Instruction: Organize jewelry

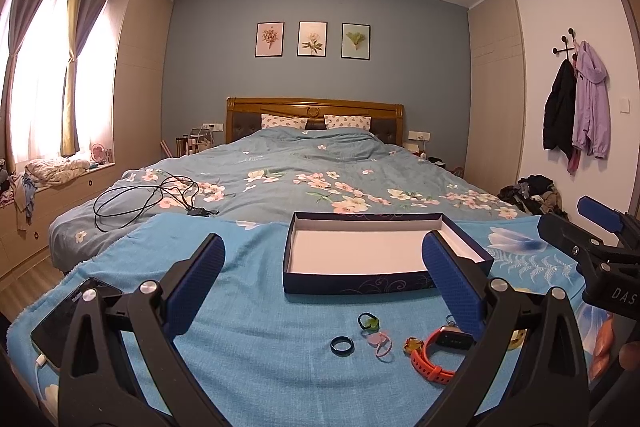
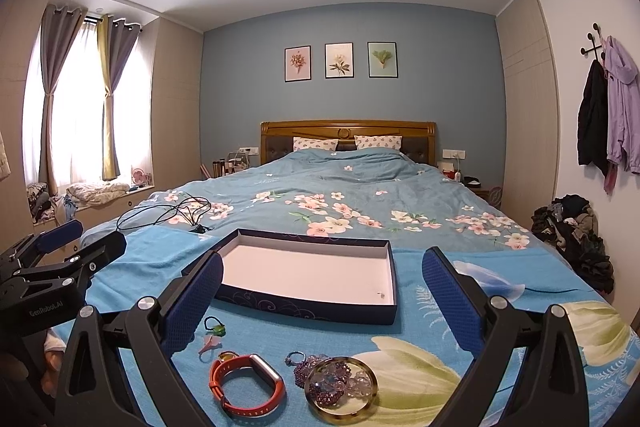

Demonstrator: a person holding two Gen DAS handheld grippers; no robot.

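Note:
A dark blue open box point(image 1: 352, 283) point(image 2: 308, 305) with a white inside lies on a blue towel on the bed. In front of it lie a dark ring point(image 1: 342, 345), a green hair tie point(image 1: 369, 321) point(image 2: 216, 327), a pink hair tie point(image 1: 380, 343) point(image 2: 210, 343), an orange-strapped watch point(image 1: 434, 355) point(image 2: 248, 385), a small ring point(image 2: 294, 358), and a gold bangle around purple and clear bead bracelets point(image 2: 341, 385). My left gripper point(image 1: 323, 267) is open and empty above the items. My right gripper point(image 2: 322, 287) is open and empty, over the box front.
A black phone point(image 1: 66, 319) with a white cable lies at the towel's left edge. A black cable point(image 1: 152, 201) is coiled on the floral duvet. The right gripper's body shows in the left wrist view point(image 1: 600, 255). Clothes pile point(image 2: 576, 239) on the floor at right.

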